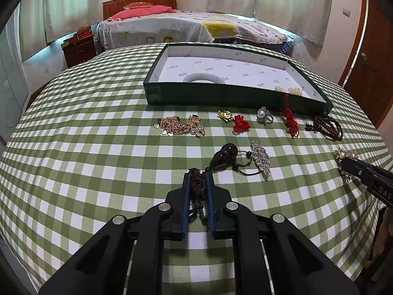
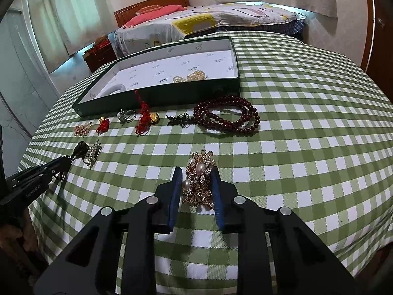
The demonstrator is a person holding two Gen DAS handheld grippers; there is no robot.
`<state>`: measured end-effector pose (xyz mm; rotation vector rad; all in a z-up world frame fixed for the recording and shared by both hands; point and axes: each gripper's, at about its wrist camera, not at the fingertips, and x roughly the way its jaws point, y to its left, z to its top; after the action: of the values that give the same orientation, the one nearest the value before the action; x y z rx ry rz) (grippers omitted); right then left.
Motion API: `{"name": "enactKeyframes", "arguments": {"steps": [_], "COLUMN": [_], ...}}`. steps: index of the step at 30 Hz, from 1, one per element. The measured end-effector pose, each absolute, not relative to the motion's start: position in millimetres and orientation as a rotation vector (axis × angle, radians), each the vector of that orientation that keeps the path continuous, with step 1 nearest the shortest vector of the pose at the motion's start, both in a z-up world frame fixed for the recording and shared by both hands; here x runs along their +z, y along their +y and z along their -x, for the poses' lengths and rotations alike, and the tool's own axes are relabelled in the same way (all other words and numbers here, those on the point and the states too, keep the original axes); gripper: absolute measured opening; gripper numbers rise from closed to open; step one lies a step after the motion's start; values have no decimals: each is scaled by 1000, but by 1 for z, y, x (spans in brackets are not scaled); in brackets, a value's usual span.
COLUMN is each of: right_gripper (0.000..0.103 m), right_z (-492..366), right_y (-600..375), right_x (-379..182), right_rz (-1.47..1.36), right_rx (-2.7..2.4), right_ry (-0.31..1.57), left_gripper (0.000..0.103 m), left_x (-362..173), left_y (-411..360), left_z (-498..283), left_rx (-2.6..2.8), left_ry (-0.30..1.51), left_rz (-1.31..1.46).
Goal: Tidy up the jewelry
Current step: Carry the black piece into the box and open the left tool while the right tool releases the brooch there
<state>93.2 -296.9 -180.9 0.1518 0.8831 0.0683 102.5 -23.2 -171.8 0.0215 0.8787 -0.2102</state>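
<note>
The box [image 1: 221,93] holds 3 pieces; most remain outside. Your left gripper [image 1: 198,175] pinches the tassel [image 1: 197,184]; your right gripper [image 2: 196,172] brackets the brooch [image 2: 200,179], contact uncertain.

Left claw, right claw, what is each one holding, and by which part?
Left claw grips the dark pendant's tassel, not its gourd. Right claw straddles the pearl brooch; whether it grips cannot be told.

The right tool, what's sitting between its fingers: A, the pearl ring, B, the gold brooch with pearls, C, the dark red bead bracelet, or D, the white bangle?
B: the gold brooch with pearls lies between the blue pads of the right tool, while the bead bracelet lies farther off near the box.
</note>
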Motion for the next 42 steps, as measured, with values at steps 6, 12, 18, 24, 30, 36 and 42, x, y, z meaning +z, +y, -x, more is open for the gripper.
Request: {"name": "enactKeyframes", "arguments": {"steps": [6, 12, 18, 24, 30, 36, 42], "right_gripper": [23, 23, 23, 23, 23, 23, 23], "right_z": [-89, -85, -81, -80, -85, -103, -133], "right_y": [-296, -297, -295, -293, -292, -288, -284], "right_x": [-174, -166, -154, -138, -121, -104, -86], "right_rz": [-141, -139, -134, -130, -128, -111, -95], "right_rx": [75, 74, 82, 95, 103, 117, 137], "right_ry": [863, 836, 808, 767, 728, 685, 641], "left_gripper": [11, 11, 11, 11, 11, 11, 11], "left_x": [-163, -147, -132, -114, -96, -79, -63], "left_y": [-24, -25, -23, -19, -22, -30, -40], "left_z": [-100, -98, -97, -100, -106, -124, -153], "left_rx": [-231, -230, -226, -228, -259, -281, -295], "left_ry": [836, 786, 754, 718, 680, 647, 596], "left_rz": [-14, -6, 15, 44, 77, 81, 67]}}
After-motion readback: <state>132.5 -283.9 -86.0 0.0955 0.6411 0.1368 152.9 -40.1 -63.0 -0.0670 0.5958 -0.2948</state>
